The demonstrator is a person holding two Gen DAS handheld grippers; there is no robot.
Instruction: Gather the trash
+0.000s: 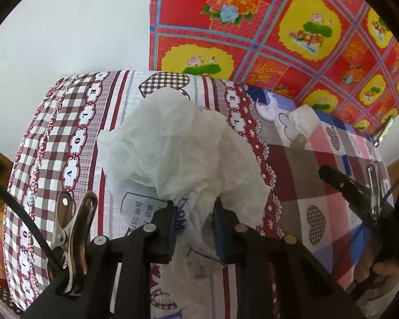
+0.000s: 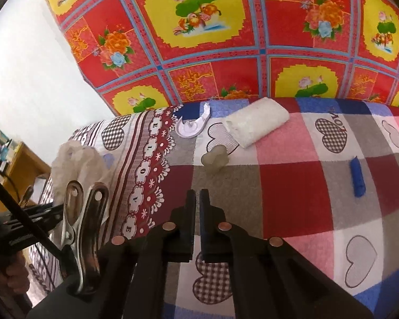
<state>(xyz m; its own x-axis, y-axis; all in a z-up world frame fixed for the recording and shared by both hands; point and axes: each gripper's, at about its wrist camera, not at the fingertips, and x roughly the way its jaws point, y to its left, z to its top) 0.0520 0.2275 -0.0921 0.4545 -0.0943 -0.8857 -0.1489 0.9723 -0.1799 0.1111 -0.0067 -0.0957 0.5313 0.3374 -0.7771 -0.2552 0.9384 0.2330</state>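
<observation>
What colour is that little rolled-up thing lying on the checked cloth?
The small rolled scrap is bright blue, clearest in the right wrist view.

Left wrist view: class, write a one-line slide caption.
Left hand-held gripper clamps a white plastic bag above the patterned tablecloth.

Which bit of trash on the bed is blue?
The small blue roll, lying alone on the right of the checked bedspread. The folded tissue, torn lid and little cap are white or pale.

Left wrist view: the plastic bag [image 1: 178, 146] hides the printed label behind it, so I read only part | right wrist view: bag [image 2: 74, 164] half hidden by a metal clip [image 2: 79, 228] | blue scrap [image 2: 357, 178] too small for me to identify.
</observation>
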